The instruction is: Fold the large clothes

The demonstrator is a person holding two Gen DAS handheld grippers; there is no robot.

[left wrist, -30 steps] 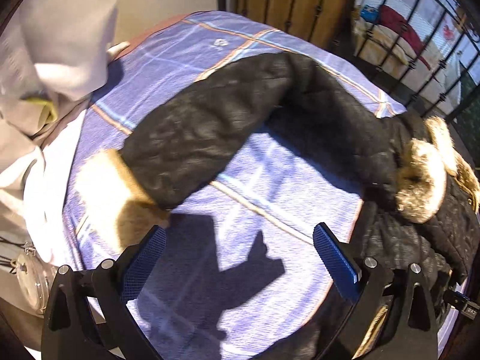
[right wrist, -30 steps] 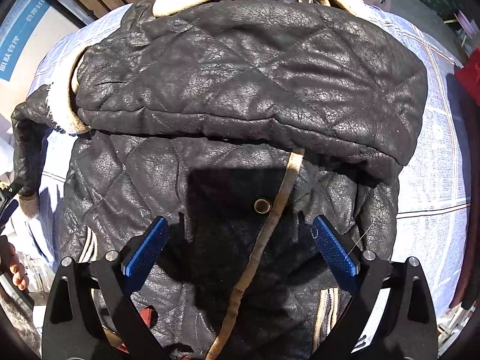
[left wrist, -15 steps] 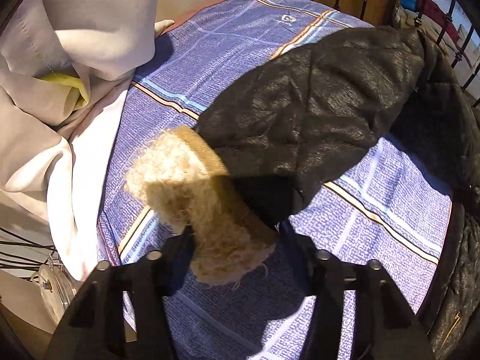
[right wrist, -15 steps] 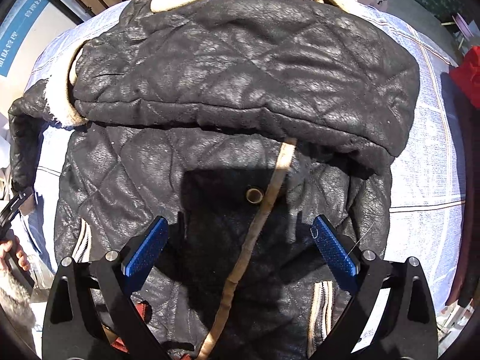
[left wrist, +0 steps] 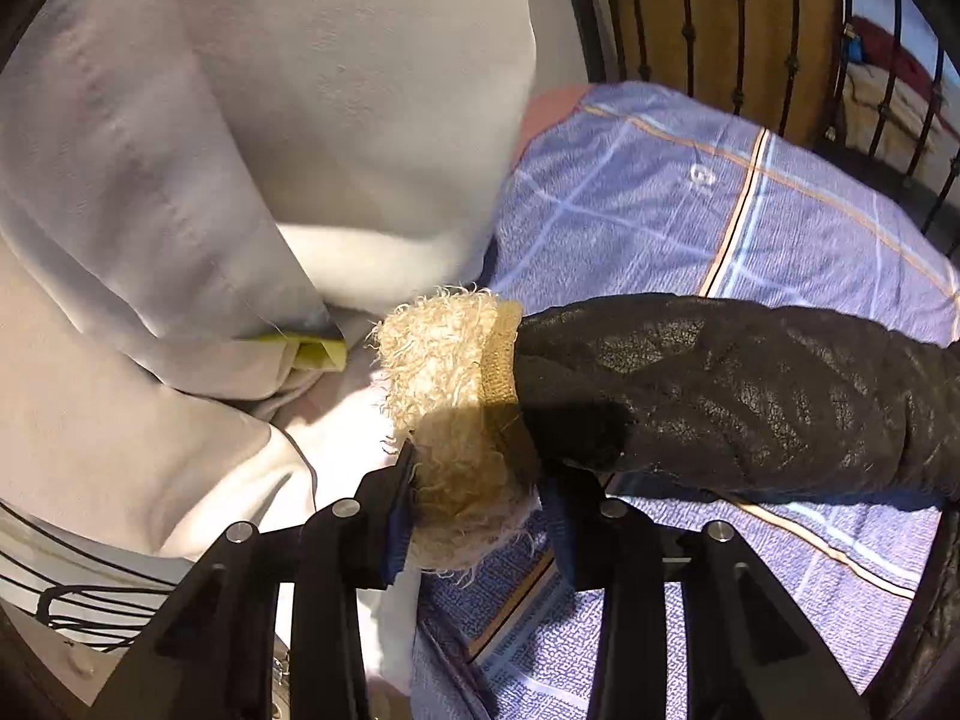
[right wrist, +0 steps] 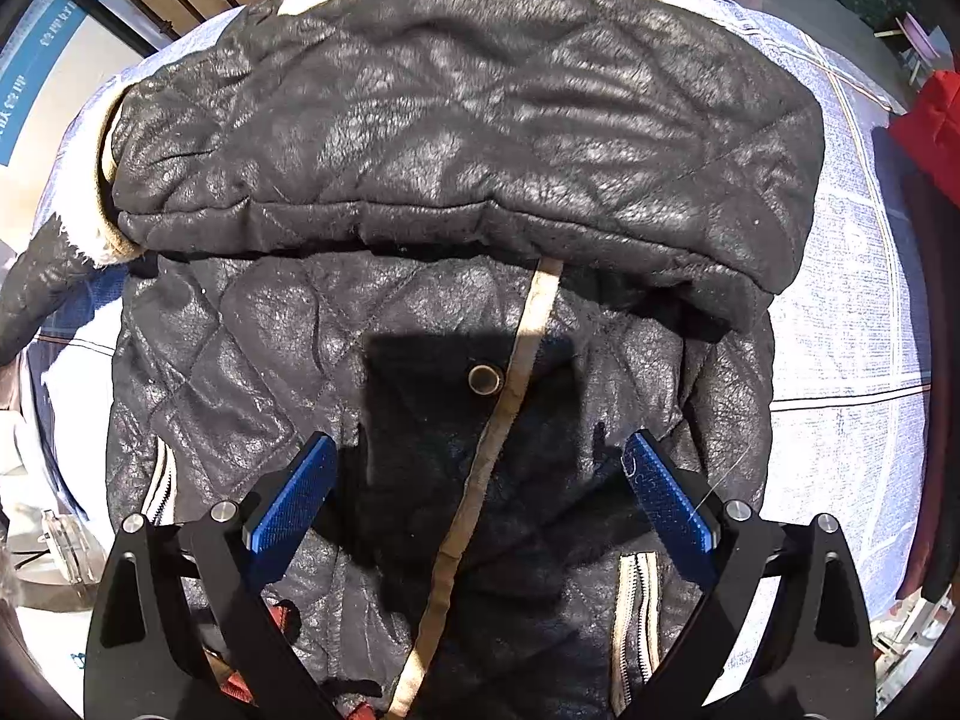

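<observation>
A black quilted jacket [right wrist: 420, 360] with cream fleece trim lies front-up on a blue plaid bed cover [right wrist: 840, 300]. One sleeve [right wrist: 468, 138] is folded across its chest. My left gripper [left wrist: 480, 504] is shut on the fleece cuff [left wrist: 456, 420] of the other sleeve [left wrist: 750, 384] and holds it raised above the bed cover [left wrist: 690, 204]. My right gripper [right wrist: 474, 492] is open and empty, hovering over the jacket's lower front, either side of its tan placket [right wrist: 516, 360].
Pale grey and white cloth [left wrist: 210, 180] hangs close at the left of the left wrist view. A black metal bed rail [left wrist: 750, 30] stands beyond the bed. A red item [right wrist: 930, 126] sits at the right. A clear plastic object [right wrist: 60, 546] lies lower left.
My left gripper closed on the fleece cuff and lifted the sleeve up and left toward the pale cloth. My right gripper stayed open, drifting slightly over the jacket.
</observation>
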